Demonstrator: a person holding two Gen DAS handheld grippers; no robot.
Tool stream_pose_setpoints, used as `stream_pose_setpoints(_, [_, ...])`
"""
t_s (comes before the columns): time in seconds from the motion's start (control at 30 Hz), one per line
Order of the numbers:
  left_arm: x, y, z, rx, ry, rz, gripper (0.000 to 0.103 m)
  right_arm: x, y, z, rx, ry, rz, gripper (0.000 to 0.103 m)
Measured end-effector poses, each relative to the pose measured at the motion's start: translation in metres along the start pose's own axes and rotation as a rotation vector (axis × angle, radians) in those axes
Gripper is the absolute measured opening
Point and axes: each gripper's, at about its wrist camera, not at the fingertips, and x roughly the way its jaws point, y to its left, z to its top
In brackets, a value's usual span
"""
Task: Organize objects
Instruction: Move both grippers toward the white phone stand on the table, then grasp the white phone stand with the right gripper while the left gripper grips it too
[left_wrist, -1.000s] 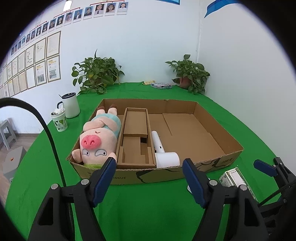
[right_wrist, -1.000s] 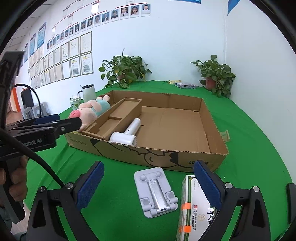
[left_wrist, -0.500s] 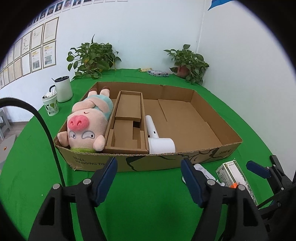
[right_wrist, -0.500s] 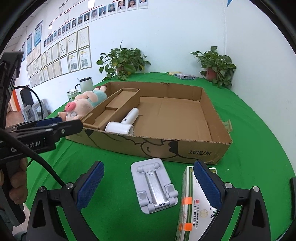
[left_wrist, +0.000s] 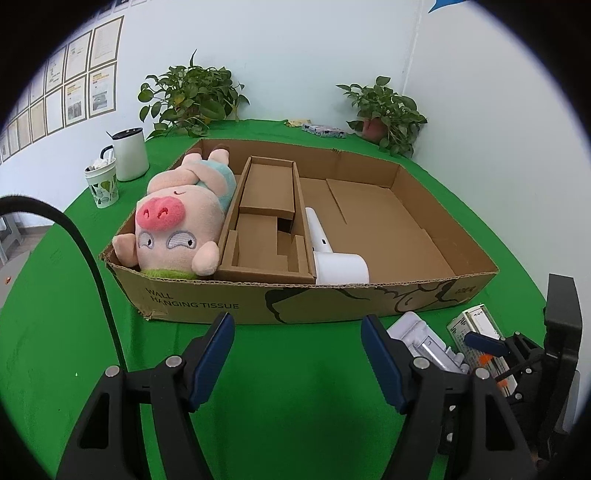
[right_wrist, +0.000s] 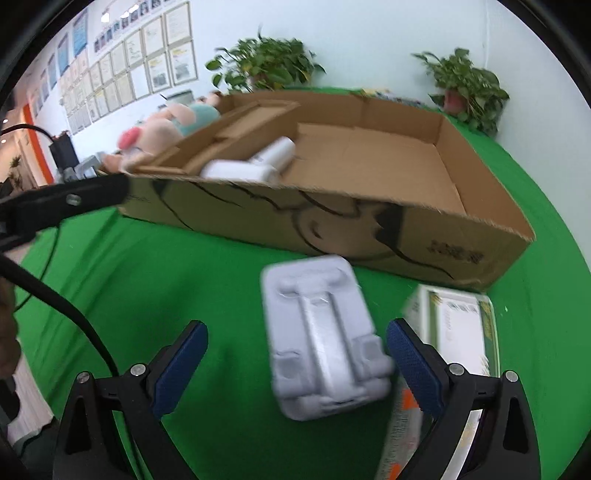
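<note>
A wide cardboard box on the green cloth holds a pink pig plush, a cardboard insert and a white hair dryer. A white phone stand lies flat in front of the box. A white-and-green carton lies to its right. My right gripper is open, low over the cloth, with the stand between its fingers. My left gripper is open and empty in front of the box's near wall.
A white kettle and a patterned cup stand left of the box. Two potted plants and a small packet are at the back by the white walls. A black cable arcs at the left.
My right gripper has moved forward and down, so the phone stand now lies between its open fingers. My left gripper has tilted down and drawn a little closer to the box.
</note>
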Motion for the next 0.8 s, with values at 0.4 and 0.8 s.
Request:
stream_pose_setpoints(0.4, [0.009, 0.005, -0.005, -0.015, 0.057, -0.017, 0.071, 0.016, -0.005, -0.006, -0.012, 0.073, 0.015, 0.069])
stream_pose_setpoints(0.8, [0.031, 0.016, -0.013, -0.148, 0.262, -0.272, 0.070, -0.011, 0.037, -0.017, 0.018, 0.082, 0.199, 0.101])
